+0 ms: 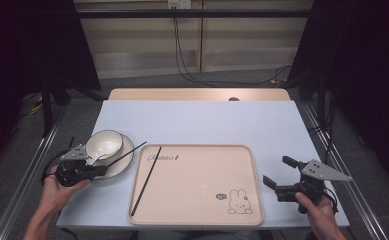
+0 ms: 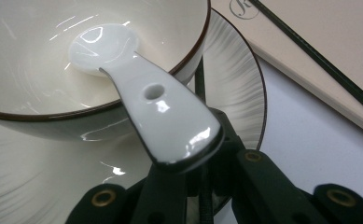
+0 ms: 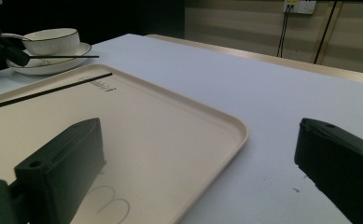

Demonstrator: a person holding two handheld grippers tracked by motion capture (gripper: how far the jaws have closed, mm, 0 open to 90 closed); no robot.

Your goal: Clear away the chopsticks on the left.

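A white bowl (image 1: 106, 141) sits on a white plate (image 1: 127, 151) at the table's left. A white ceramic spoon (image 2: 156, 100) lies in the bowl, its handle overhanging the rim above my left gripper's jaws. My left gripper (image 1: 101, 170) is at the plate's near left edge, shut on a thin black chopstick (image 1: 127, 154) that points right across the plate. A second black chopstick (image 1: 147, 180) lies on the left part of the beige tray (image 1: 197, 200). My right gripper (image 1: 278, 172) hovers open and empty just right of the tray's near right corner.
The tray has a rabbit drawing (image 1: 239, 201) in its near right corner and lettering (image 1: 163, 157) at its far left. A wooden strip (image 1: 197, 94) borders the table's far edge. Cables (image 1: 192, 75) hang behind the table.
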